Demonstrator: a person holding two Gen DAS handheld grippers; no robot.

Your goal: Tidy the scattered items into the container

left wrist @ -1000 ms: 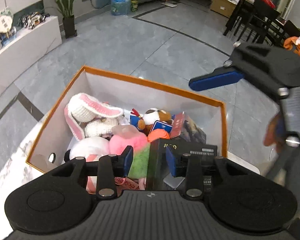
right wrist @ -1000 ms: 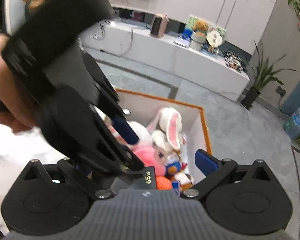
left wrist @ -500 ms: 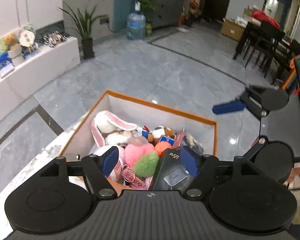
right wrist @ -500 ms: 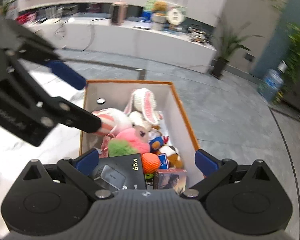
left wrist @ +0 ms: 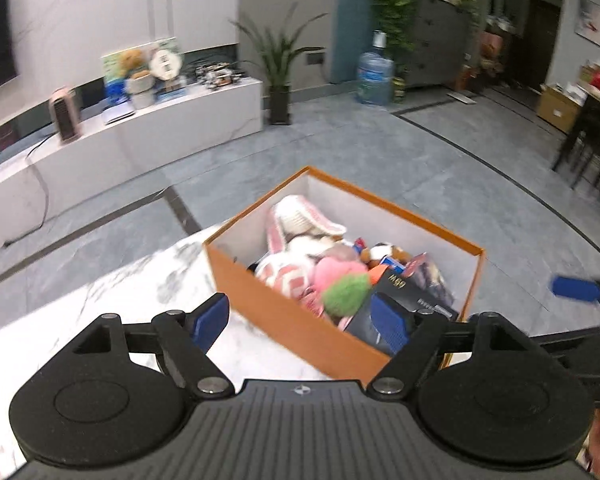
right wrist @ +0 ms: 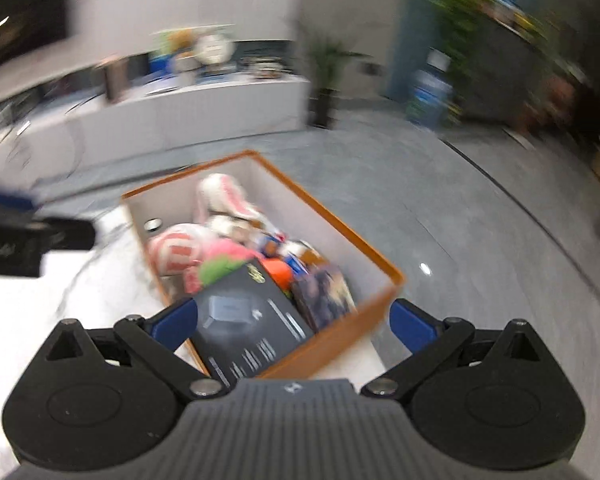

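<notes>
Both sets of fingers spread, pinching nothing, left gripper (left wrist: 300,322) opening, right gripper (right wrist: 294,320) empty. Black box (right wrist: 252,320) propped atop container (left wrist: 284,312); could slide out if nudged.

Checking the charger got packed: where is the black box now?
Both wrist views show the black box inside the orange container, at its near end beside the green pompom.
</notes>
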